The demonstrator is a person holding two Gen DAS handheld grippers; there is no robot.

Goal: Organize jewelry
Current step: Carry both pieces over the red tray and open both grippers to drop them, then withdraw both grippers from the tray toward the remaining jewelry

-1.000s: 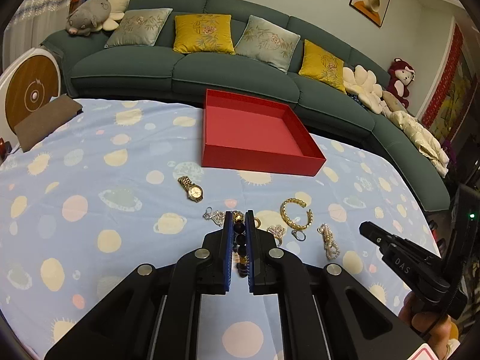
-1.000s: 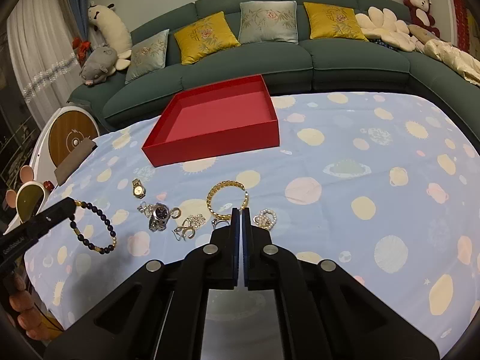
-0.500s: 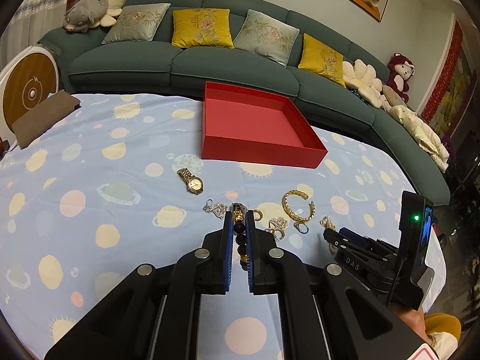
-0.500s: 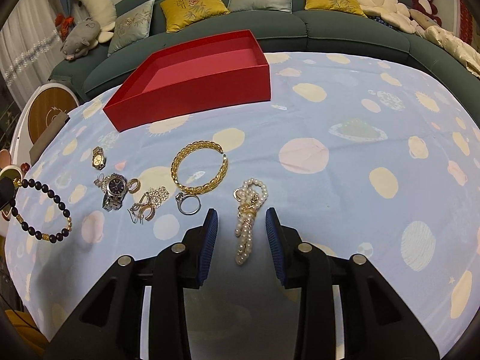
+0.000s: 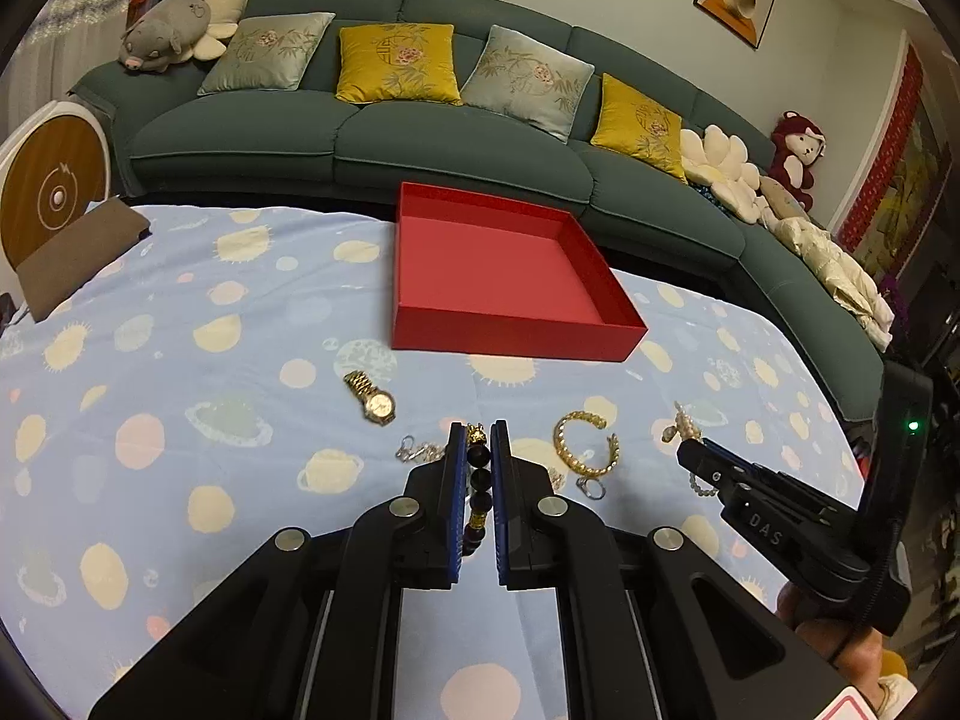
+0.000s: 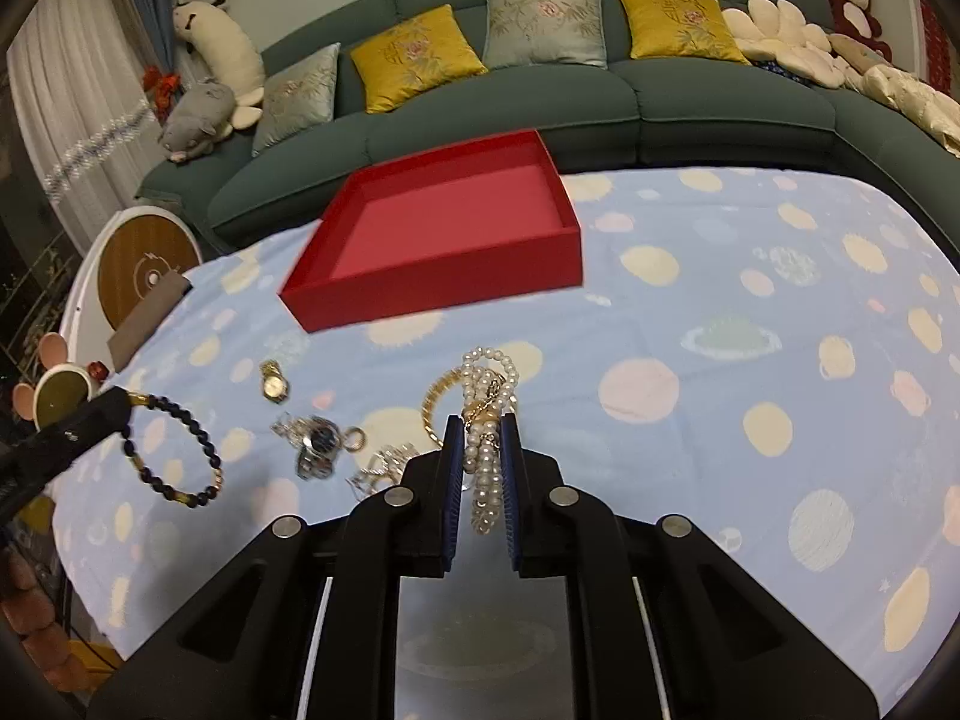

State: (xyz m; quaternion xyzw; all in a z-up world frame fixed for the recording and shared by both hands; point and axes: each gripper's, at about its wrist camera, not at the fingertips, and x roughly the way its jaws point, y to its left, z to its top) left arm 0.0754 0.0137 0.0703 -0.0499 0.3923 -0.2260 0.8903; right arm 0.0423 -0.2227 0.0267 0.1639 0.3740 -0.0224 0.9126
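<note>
A dark bead bracelet is pinched in the left gripper; a pearl necklace is clamped in the right gripper, the red tray lying at 12 o'clock.

The right hand-held gripper, open around the pearls half a second ago, has now clamped them and raised them off the worktop. A second ago it hung shut, away from them.
</note>
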